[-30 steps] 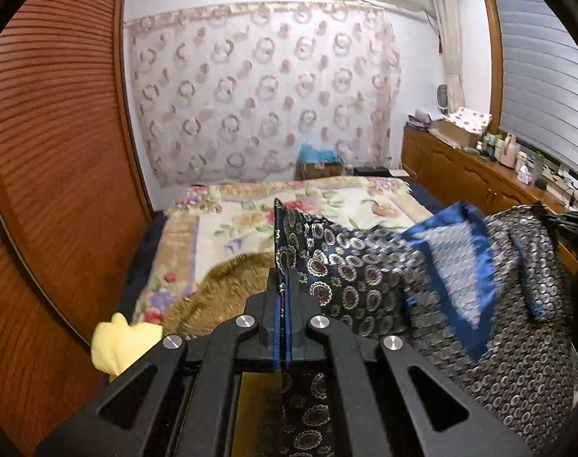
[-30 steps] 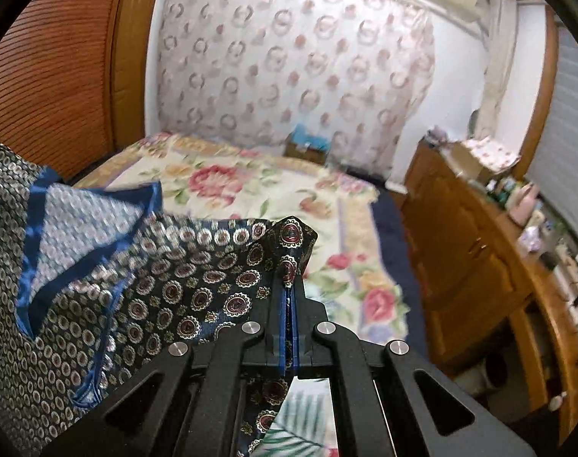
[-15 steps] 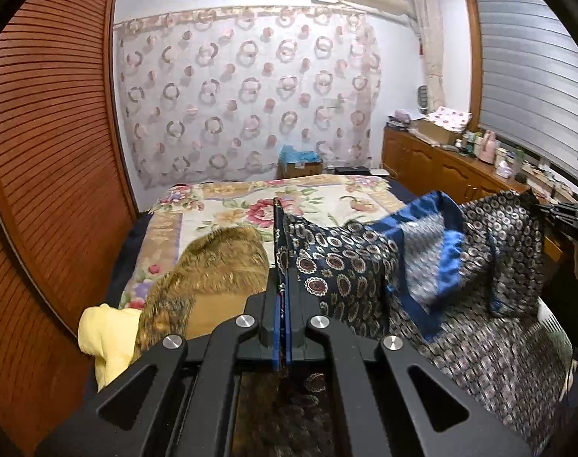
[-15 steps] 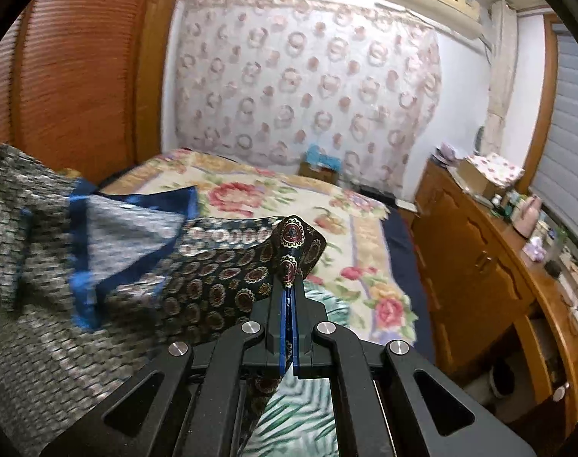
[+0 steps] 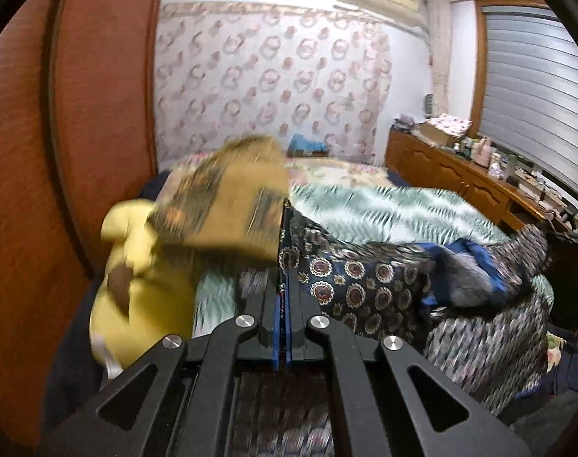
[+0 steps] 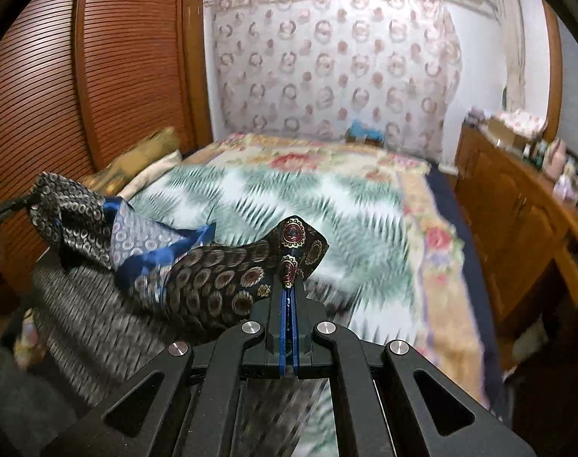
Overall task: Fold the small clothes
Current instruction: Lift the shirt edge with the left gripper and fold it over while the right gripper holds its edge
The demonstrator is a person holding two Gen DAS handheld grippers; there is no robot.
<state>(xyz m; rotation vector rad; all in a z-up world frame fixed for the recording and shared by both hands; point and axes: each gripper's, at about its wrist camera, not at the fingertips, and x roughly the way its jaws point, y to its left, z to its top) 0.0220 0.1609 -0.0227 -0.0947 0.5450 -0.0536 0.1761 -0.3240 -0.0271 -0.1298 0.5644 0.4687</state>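
From the left wrist, left gripper (image 5: 282, 228) clamped on an edge of the patterned scarf (image 5: 357, 285) draped low over the bed (image 5: 384, 209); from the right wrist, right gripper (image 6: 289, 278) pinching another edge of it (image 6: 220, 278); no readable writing.

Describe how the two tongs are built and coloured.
Both look alike. The left tongs and the right tongs each have a matte black frame of angled struts with triangular cut-outs, four round silver bolt heads across the linkage, and two narrow black fingers faced with blue pads. No cables, markings or sleeves show.
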